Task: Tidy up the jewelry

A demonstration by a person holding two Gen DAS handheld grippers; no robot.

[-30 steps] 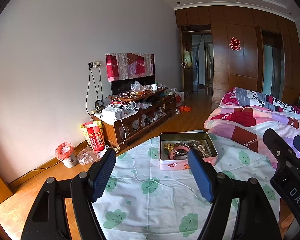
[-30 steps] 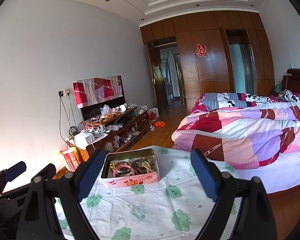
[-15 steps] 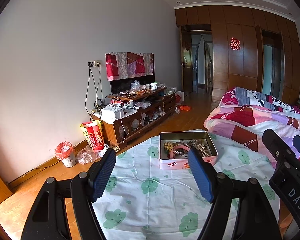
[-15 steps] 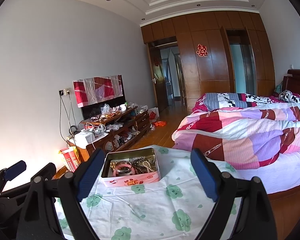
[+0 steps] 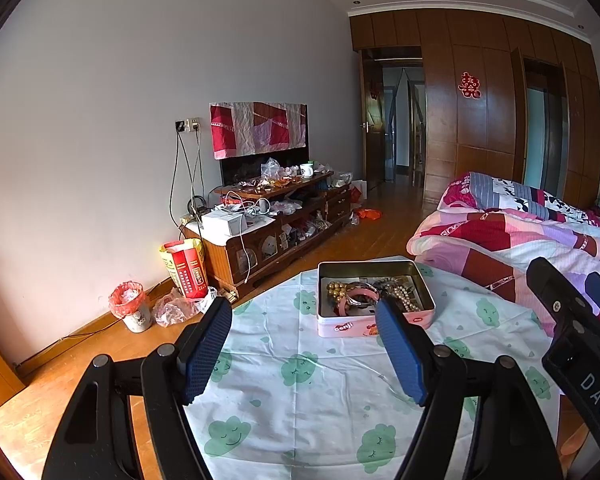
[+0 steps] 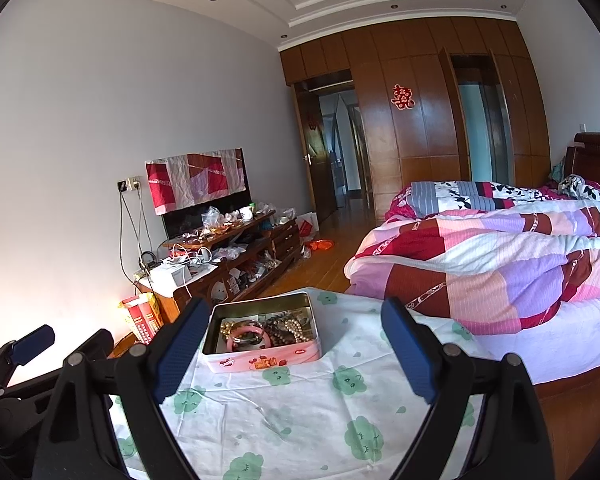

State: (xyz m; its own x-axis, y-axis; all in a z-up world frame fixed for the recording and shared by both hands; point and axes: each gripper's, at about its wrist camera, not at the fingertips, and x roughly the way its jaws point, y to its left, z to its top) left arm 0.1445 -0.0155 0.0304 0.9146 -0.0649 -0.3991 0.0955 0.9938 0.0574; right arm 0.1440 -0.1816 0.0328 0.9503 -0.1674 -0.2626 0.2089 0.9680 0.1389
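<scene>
An open pink tin stands on a table with a white cloth printed with green clouds. Inside lie a pink bangle, gold beads, pearl strands and dark beads, all tangled. My left gripper is open, hovering short of the tin with nothing between its blue pads. My right gripper is open too, its pads framing the tin from a distance. Each gripper shows at the edge of the other's view.
A bed with a patchwork quilt stands close on the right. A cluttered low cabinet lines the left wall, with a red bag and a small bin on the wooden floor beside it.
</scene>
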